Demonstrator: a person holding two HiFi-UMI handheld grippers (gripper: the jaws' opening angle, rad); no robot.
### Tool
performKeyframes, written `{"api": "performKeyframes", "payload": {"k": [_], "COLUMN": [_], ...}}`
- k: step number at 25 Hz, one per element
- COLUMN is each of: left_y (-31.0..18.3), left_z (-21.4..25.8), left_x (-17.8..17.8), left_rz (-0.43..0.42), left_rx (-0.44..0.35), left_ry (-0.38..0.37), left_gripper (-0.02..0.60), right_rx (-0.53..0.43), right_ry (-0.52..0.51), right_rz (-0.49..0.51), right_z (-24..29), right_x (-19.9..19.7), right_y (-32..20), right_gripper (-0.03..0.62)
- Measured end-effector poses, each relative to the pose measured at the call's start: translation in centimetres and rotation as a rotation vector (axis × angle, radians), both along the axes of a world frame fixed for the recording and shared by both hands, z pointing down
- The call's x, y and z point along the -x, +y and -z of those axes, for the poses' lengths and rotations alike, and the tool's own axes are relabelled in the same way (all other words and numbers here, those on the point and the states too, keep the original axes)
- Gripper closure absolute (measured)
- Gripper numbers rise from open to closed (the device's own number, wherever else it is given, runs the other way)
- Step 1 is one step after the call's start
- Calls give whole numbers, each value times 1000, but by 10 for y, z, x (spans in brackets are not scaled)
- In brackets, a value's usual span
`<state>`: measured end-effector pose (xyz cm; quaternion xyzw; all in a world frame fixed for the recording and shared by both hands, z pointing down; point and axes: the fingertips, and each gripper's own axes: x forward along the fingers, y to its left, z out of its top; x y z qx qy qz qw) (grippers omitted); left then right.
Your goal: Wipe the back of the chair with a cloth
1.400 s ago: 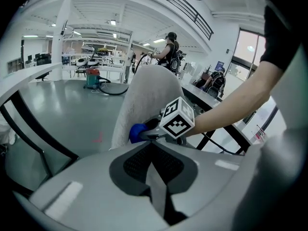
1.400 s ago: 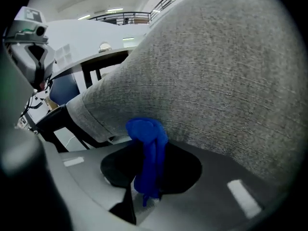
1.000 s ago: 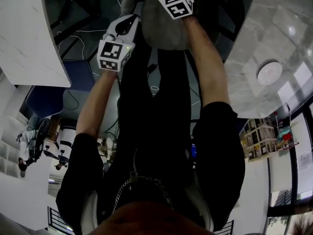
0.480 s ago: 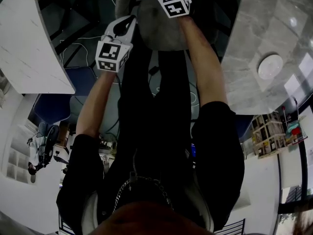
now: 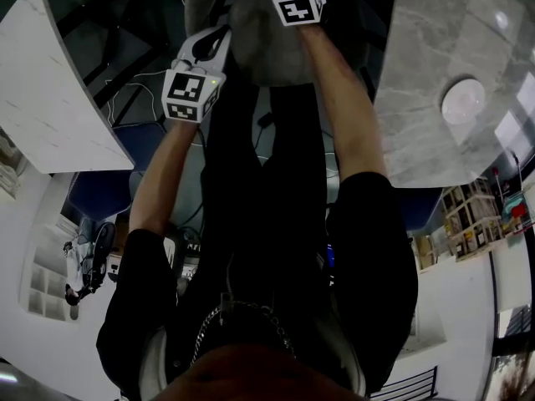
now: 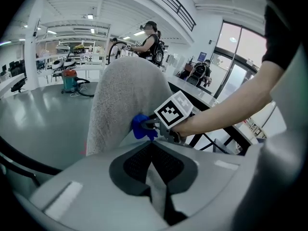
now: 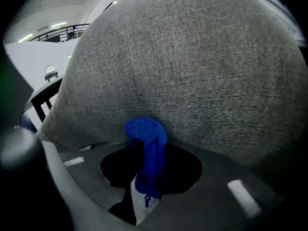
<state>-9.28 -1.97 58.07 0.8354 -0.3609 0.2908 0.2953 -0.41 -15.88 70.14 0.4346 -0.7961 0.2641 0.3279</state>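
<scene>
Clamps blue cloth (image 7: 153, 170) in right gripper (image 7: 147, 146) jaws against grey chair back (image 7: 192, 66), holds left gripper (image 6: 153, 146) beside it, jaws together and empty, with marble surfaces (image 5: 456, 65) flanking.

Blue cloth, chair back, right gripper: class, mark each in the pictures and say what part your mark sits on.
Blue cloth (image 7: 147, 146): right gripper view, on its bunched fold.
Chair back (image 7: 192, 66): right gripper view, middle of the grey fabric.
Right gripper (image 6: 148, 125): left gripper view, at its tips pinching the cloth.

Head view: chair back (image 5: 266, 53) cut off at top; cloth (image 7: 148, 150) hidden there.
</scene>
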Motion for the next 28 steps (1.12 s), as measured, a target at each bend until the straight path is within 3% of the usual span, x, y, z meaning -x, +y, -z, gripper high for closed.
{"api": "performKeyframes", "payload": {"k": [23,28], "left_y": [-17,-19], "left_z": [-8,-10], "left_x": [-22,-25], "left_rz": [-85,-106], "left_rx": [14,21], "left_ry": [9,10], "left_gripper": [571,571], "right_rx": [-7,-14], "right_ry": [-21,-22], "right_rz": [-523,-714], "right_z": [-2,-1], "right_x": [-105,-138], "right_y": [1,12], "right_gripper": [496,496]}}
